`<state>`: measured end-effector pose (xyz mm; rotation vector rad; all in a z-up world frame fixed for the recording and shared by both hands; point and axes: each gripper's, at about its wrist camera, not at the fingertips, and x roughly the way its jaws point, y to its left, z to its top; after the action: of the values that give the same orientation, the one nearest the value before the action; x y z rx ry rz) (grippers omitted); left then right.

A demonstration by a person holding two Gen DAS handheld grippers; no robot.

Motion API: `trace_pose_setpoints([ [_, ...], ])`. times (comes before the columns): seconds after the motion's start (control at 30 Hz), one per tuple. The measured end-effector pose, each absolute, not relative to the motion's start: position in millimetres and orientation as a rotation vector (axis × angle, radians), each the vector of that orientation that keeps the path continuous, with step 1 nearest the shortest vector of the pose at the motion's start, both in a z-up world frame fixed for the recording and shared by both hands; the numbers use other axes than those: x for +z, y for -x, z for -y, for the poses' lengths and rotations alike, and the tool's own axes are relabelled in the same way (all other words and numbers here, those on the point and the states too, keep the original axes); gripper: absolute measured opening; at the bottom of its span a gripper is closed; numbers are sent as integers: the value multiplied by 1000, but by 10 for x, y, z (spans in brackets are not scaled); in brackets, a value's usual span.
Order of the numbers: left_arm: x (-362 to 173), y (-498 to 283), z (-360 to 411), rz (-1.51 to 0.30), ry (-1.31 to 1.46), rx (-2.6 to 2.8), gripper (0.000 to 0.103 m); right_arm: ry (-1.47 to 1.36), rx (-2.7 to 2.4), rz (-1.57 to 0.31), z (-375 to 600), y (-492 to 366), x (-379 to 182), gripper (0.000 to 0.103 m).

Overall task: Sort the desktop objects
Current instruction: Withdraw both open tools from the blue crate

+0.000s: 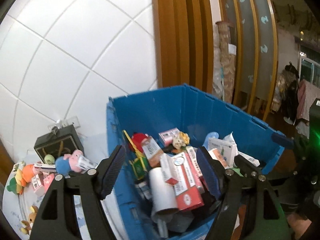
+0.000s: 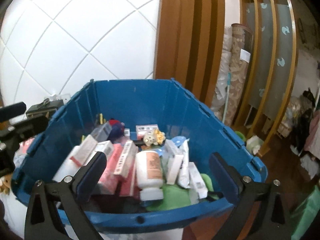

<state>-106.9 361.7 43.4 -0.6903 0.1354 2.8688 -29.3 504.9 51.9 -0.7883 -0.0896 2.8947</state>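
Clutter is sitting at far left of the left wrist view: a heap of plush toys and small boxes [image 1: 50, 170] lying on the tabletop [image 1: 18, 216] beside a dark gift box [image 1: 58, 148], all outside the blue crate [image 1: 200, 110]. These are looking like the items not yet sorted. The left gripper [image 1: 162, 172] is hanging released, nothing between its pads, over the crate's left wall. Inside, a white roll [image 1: 164, 192] and a red-and-white carton [image 1: 186, 182] are lying on top of the pile.

The right gripper [image 2: 158, 172] is also standing wide and empty, above the crate's near rim, with a white bottle [image 2: 150, 172] lying on its side just beyond.

Risks, as judged: the pile is sitting loose and steep, so a descending finger is likely to be nudging boxes aside or sliding the bottle and roll. The left gripper's left finger [image 1: 112, 170] is hovering outside the wall, so dropping straight could be striking the rim.

View differences: only the left view is showing the tabletop heap clearly; the right view is giving the bottle, a green soft item [image 2: 176, 196] at the near wall, and the left tool's edge [image 2: 22, 126].
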Motion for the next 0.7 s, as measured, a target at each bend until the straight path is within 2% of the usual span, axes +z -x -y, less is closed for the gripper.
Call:
trace_pose_setpoints([
  [0.2,347,1136,-3360,-131,784,2828,74,774,2882,98,-4765,139,605,103],
  [0.37,410,978,-3158,-132,708,2830,74,776,2866,100,-4561,52,613,103],
  [0.7,416,888,-2850,-120,737,2839,74,787,2831,91,-4245,-18,665,103],
])
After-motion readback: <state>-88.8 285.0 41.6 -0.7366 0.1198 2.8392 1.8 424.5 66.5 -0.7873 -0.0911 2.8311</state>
